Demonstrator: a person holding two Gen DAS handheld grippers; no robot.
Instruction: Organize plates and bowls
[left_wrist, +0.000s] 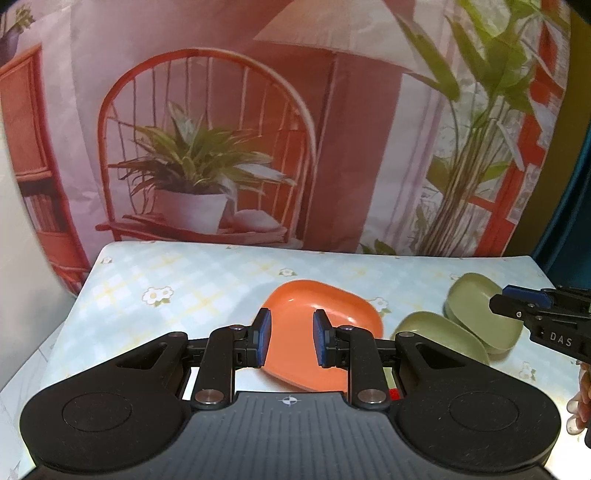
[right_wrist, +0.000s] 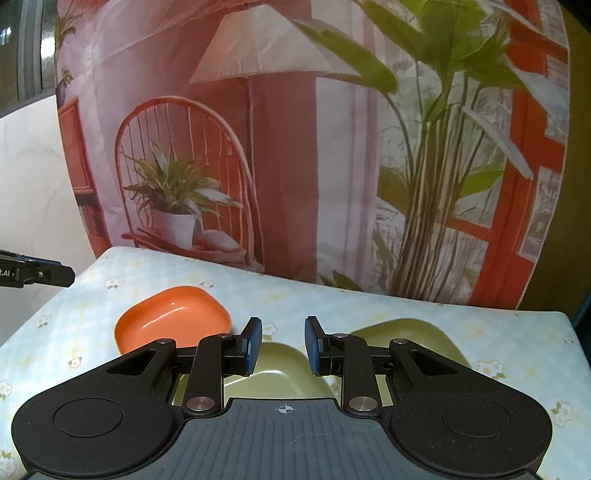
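An orange dish lies on the table, straight ahead of my left gripper, which is open and empty above its near part. Two green dishes lie to its right: a nearer one and a farther one. My right gripper is open and empty, hovering over the nearer green dish; the other green dish is behind its right finger. The orange dish sits to its left. The right gripper's tip shows in the left wrist view over the farther green dish.
The table has a pale blue checked cloth with small flowers. A printed backdrop of a chair, lamp and plants hangs right behind its far edge. The left gripper's tip shows at the left edge of the right wrist view.
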